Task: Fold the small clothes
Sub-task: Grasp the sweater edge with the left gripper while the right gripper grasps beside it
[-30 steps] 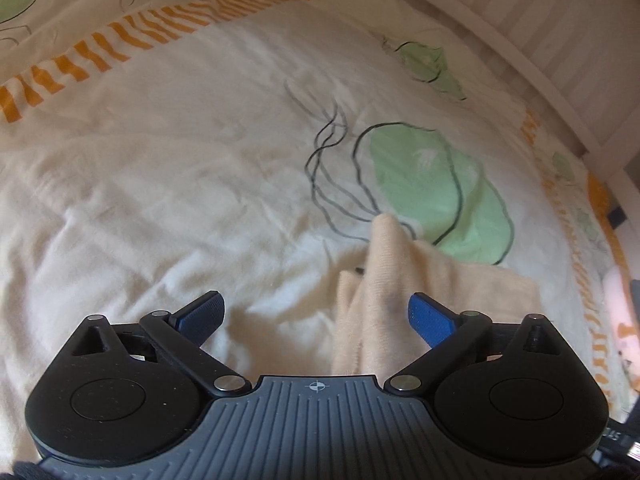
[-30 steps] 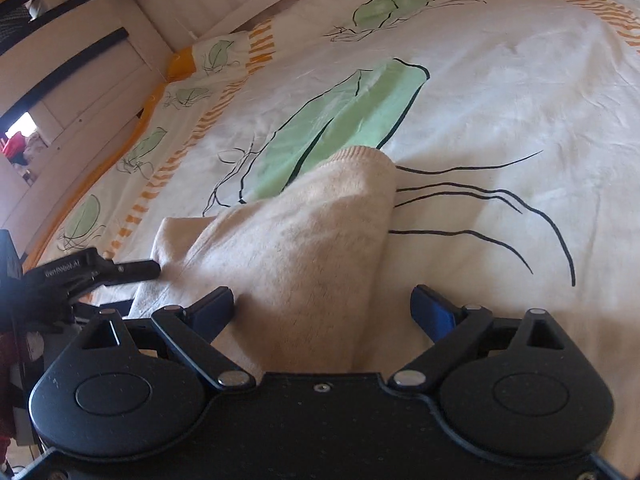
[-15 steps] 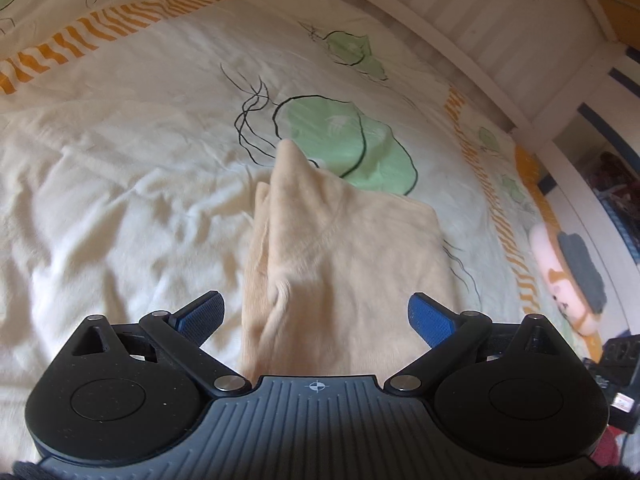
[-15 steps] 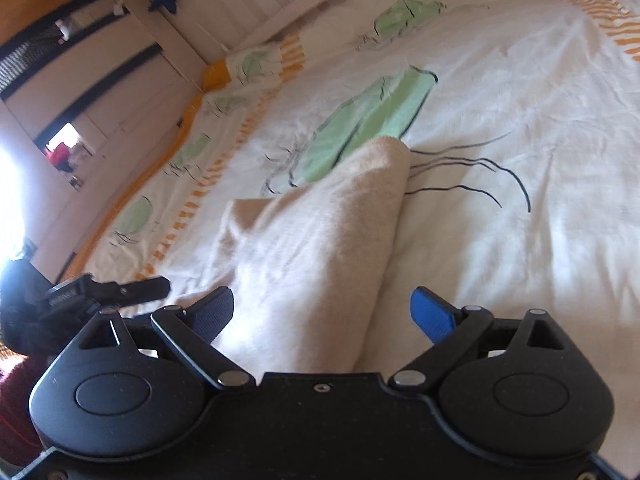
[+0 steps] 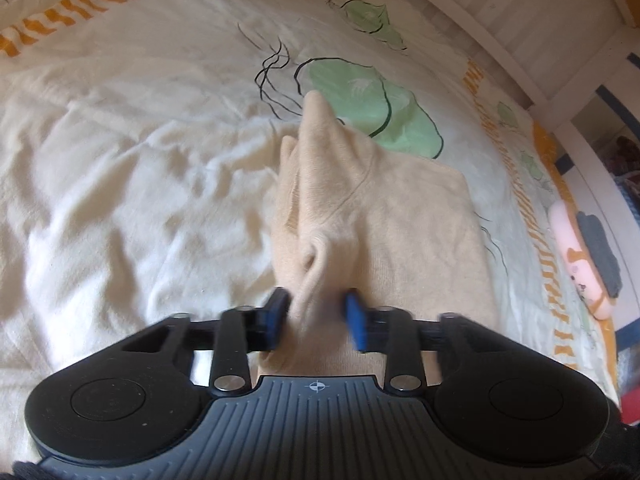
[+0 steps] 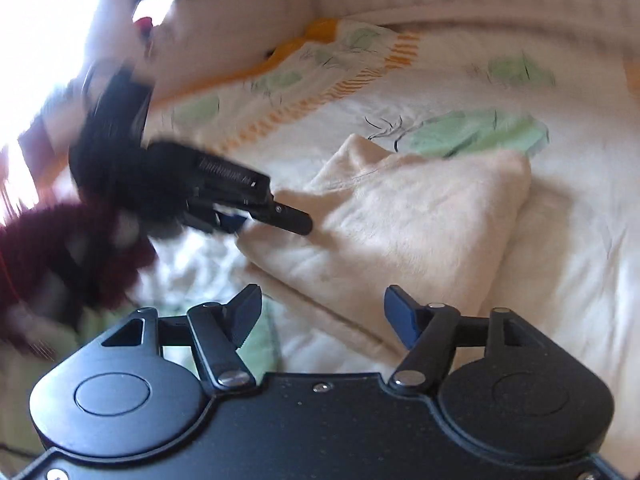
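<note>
Left wrist: my left gripper (image 5: pixel 316 320) is closing, pads pinching a bunched edge of the cream garment (image 5: pixel 400 216) on the bedspread (image 5: pixel 120 160); partly folded, untidy.

Right wrist: my right gripper (image 6: pixel 322 312) is closing, nothing between; fold unfinished.

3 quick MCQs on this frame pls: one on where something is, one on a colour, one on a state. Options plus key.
1. Where does the beige garment lie?
A. on the leaf-print bedspread
B. on a wooden floor
C. in a basket

2. What colour are the pads of the right tongs?
A. red
B. blue
C. yellow

3. What are the left tongs doing?
A. hanging wide open over bare bedding
B. closing, with a bunched fold of the garment pinched between the pads
C. gripping a pillow

Key: 1 A, the bedspread shows all around the garment. 2 B, both pads are blue in the right wrist view. 3 B, fabric puckers between the blue pads.
</note>
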